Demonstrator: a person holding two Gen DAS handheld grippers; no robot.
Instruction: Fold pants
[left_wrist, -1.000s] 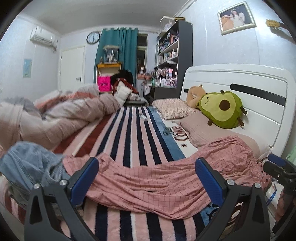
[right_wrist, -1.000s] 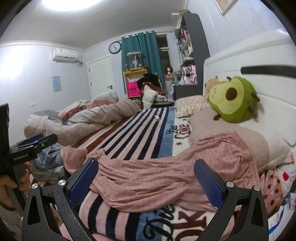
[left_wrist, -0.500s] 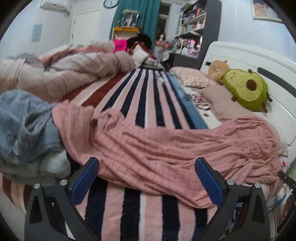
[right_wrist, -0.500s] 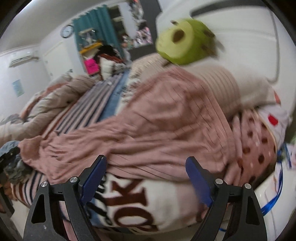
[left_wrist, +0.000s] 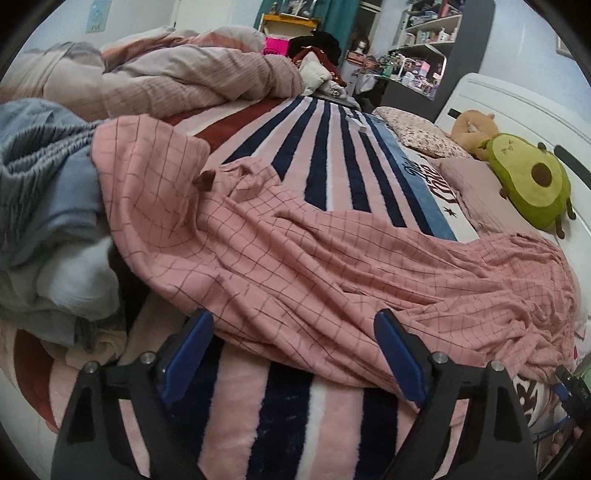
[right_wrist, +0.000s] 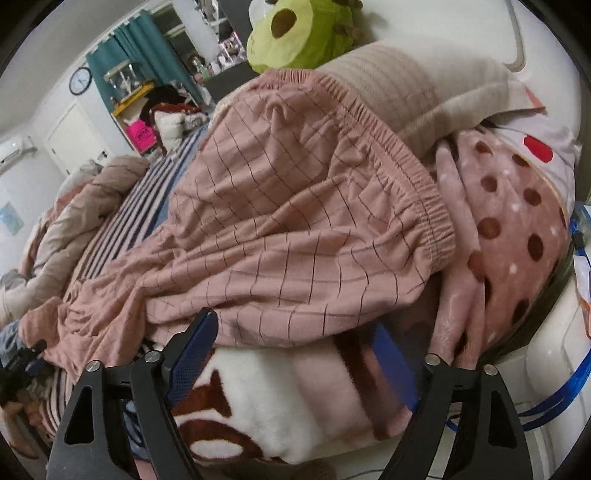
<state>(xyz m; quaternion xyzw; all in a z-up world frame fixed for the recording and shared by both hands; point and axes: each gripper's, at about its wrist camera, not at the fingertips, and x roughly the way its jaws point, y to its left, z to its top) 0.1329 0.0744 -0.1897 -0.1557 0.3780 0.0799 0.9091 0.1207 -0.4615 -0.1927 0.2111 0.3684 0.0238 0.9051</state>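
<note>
Both grippers have descended toward the bed's near edge since the earlier frame. Pink checked pants (left_wrist: 295, 258) lie stretched along that edge, hems at the left, waistband at the right pillow. Left gripper (left_wrist: 291, 354): jaws closing, straddling the lower fabric edge, not yet clamped. Right gripper (right_wrist: 295, 350): jaws closing below the hip fabric. Risk: either pad pinches the plush striped blanket (left_wrist: 236, 406) together with the pants, dragging bedding into the fold.

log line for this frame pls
phase: approach | pink checked pants spread on bed | left claw closing at hem-side edge, ungripped | right claw closing near waistband, ungripped
</note>
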